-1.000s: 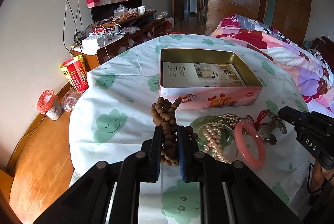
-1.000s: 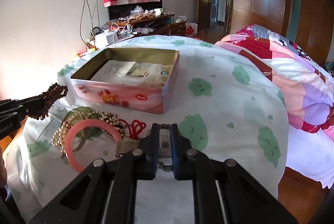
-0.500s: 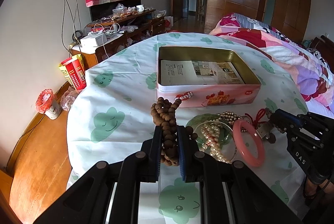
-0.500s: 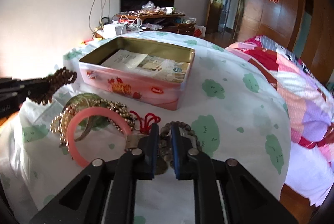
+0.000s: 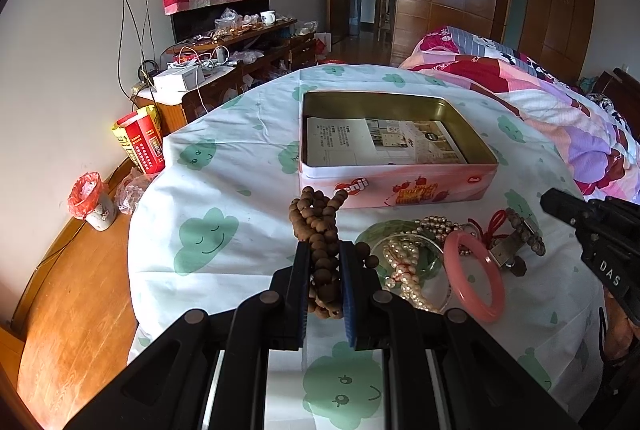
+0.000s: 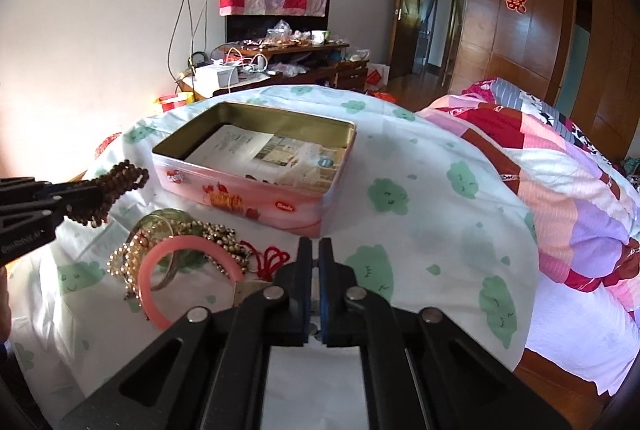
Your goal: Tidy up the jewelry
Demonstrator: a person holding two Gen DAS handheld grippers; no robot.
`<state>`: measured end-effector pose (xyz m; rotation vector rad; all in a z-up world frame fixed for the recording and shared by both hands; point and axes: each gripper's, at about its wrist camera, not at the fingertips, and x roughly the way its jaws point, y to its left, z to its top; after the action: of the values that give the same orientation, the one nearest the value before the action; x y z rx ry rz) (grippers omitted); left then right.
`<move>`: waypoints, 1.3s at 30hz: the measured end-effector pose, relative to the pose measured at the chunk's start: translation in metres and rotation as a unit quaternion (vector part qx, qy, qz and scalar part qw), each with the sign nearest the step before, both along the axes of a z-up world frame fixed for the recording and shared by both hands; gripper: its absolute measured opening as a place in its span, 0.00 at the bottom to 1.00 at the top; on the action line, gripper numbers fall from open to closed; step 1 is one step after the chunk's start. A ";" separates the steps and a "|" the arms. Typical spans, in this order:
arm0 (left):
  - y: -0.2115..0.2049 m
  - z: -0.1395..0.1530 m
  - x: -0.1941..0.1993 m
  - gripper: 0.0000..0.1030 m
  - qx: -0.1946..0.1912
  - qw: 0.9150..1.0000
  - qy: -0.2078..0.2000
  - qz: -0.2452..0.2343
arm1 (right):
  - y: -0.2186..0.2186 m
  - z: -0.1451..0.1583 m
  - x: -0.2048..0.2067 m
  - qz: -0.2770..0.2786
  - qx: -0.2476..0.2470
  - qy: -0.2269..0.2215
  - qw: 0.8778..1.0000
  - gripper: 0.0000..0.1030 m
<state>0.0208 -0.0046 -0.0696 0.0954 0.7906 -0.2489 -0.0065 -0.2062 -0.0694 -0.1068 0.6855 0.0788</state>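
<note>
Wooden beads (image 5: 320, 230), bunched and pinched between the left gripper (image 5: 325, 262) jaws, hang just short of the pink tin (image 5: 400, 185). Right-wrist view: right gripper (image 6: 315, 270) jaws nearly closed; grip contents unclear, beside the pink bangle (image 6: 180, 270).

the pink tin (image 5: 400, 185) reads "enji" on its near wall; the right gripper (image 5: 560, 205) body reads "das"; the left gripper (image 6: 100, 195) body "robot.ai".
</note>
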 end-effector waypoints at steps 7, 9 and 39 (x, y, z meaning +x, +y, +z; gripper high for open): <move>0.000 -0.002 0.000 0.13 0.001 1.000 0.003 -0.001 | 0.010 -0.018 0.008 0.016 -0.006 0.036 0.999 0.43; 0.001 -0.003 0.001 0.13 0.001 1.000 0.004 0.000 | 0.017 -0.023 0.010 0.017 -0.024 0.037 0.999 0.42; -0.001 -0.004 -0.001 0.13 0.003 1.000 0.005 -0.002 | -0.040 -0.029 -0.005 -0.026 -0.003 0.072 0.997 0.39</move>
<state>0.0203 -0.0054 -0.0733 0.1011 0.8003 -0.2519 -0.0115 -0.2464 -0.0983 -0.0892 0.8326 0.0337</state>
